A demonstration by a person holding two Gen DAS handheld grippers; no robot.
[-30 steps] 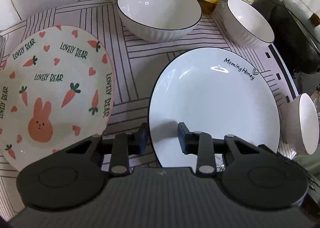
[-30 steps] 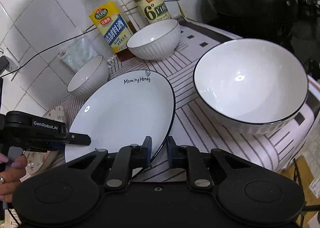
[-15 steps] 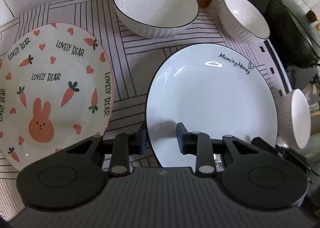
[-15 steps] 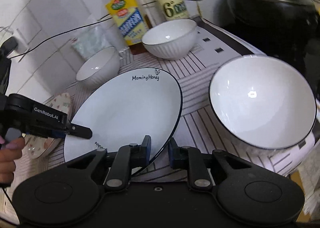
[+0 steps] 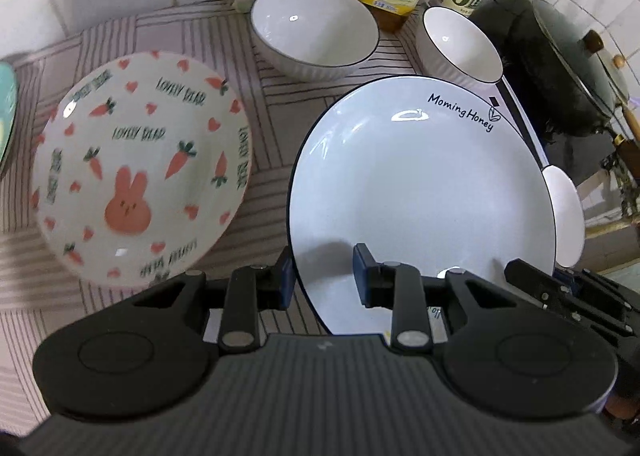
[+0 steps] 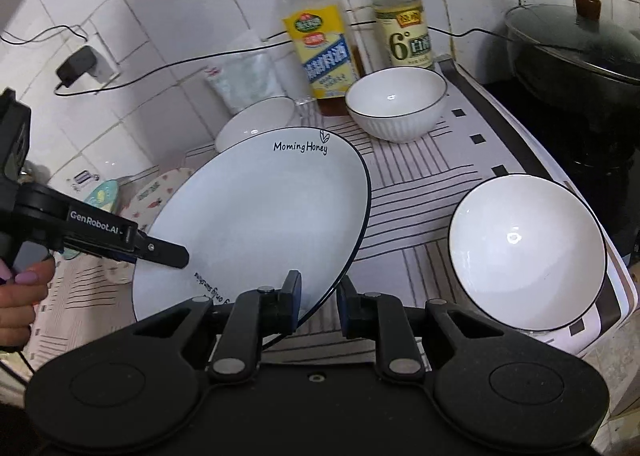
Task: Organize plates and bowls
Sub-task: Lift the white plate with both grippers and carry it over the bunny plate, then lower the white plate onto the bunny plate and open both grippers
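Observation:
A white plate (image 5: 420, 192) lettered "Morning Honey" is held off the striped mat; it also shows in the right wrist view (image 6: 256, 216). My left gripper (image 5: 325, 276) is shut on its left rim. My right gripper (image 6: 318, 298) is shut on its right rim. A carrot-and-bunny plate (image 5: 136, 168) lies on the mat to the left. Three white bowls stand around: a large one (image 5: 314, 30) at the back, a smaller one (image 5: 460, 44) by the bottles, and one (image 6: 528, 252) at the right of the mat.
Two bottles (image 6: 316, 36) (image 6: 402, 16) and a white bag (image 6: 248, 76) stand against the tiled wall. A black lidded pot (image 6: 576, 52) sits on the stove at the right. A teal plate edge (image 5: 6, 116) shows at far left. A cable runs along the wall.
The white plate has risen off the mat with both grippers on its rims and tilted. Both cameras now sit higher and see more of the wall and bottles.

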